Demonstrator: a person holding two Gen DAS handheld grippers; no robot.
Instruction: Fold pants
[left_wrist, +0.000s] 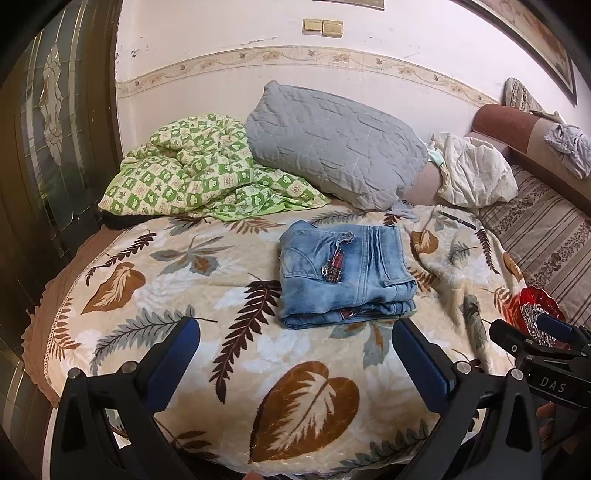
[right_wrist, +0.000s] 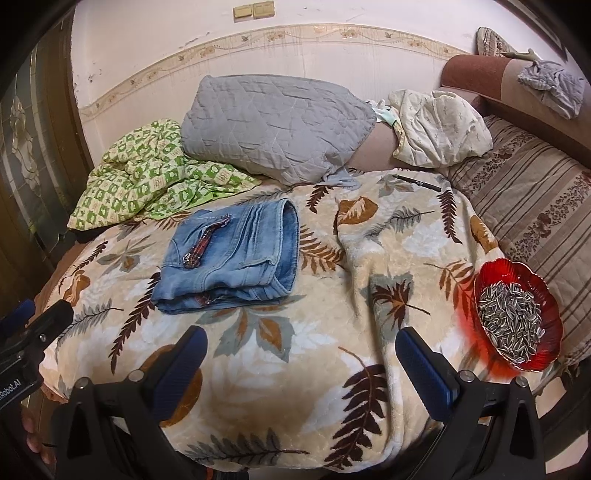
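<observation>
Seen from the left wrist, a pair of light-blue pants (left_wrist: 345, 273) lies folded into a compact stack on the leaf-patterned blanket (left_wrist: 236, 373) covering the bed, the layered edges turned toward the camera, a placement that suggests the folding is done or all but done; the left hand-held gripper (left_wrist: 295, 363) hangs short of the stack with its blue-padded fingers (left_wrist: 173, 365) spread wide and nothing between them, released and apart from the cloth, while the right hand-held gripper (left_wrist: 554, 332) shows at the right edge beside a red glass dish (left_wrist: 532, 299), its jaws too oblique here to judge. From the right wrist, the same pants (right_wrist: 231, 254) sit left of centre, well clear of the red dish of sunflower seeds (right_wrist: 517, 319) at the blanket's right side, likely kept apart so the fabric would not sweep it; the right hand-held gripper (right_wrist: 301, 365) is likewise open and empty, held back from the stack, and the left one (right_wrist: 22, 332) enters at the far left. A grey quilted pillow (right_wrist: 273, 127), a green checked quilt (right_wrist: 147, 173) and a black pen (right_wrist: 417, 182) lie beyond, pushed toward the wall, leaving the middle of the bed as working ground
</observation>
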